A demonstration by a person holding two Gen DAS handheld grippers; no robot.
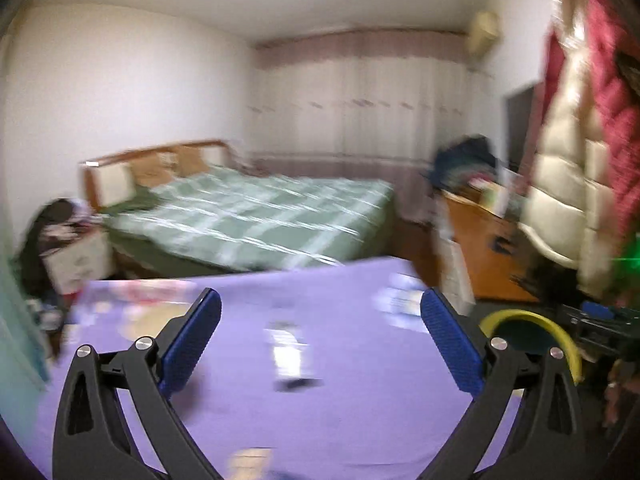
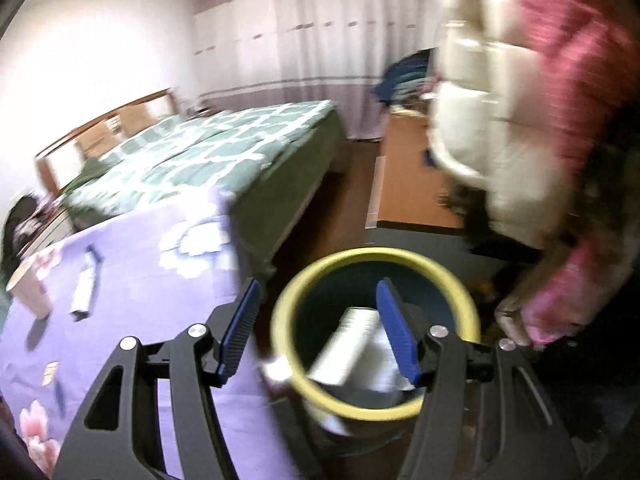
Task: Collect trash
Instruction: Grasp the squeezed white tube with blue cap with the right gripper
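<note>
Down in the one yellow-rimmed bin [image 2: 460, 292] lies a pale flat piece of trash [image 2: 352, 344], its shape smeared by blur. Above the bin the right gripper [image 2: 318, 330] hangs with jaws partly apart, holding nothing. On the purple sheet [image 2: 140, 280] remain one paper cup [image 2: 30, 288] and one white tube [image 2: 83, 286]. Over it, the left gripper [image 1: 320, 336] stands wide and empty. One green bed [image 2: 224, 140] lies beyond, everything blurred.

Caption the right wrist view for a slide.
Open right claw above yellow-rimmed bin holding white trash.
</note>
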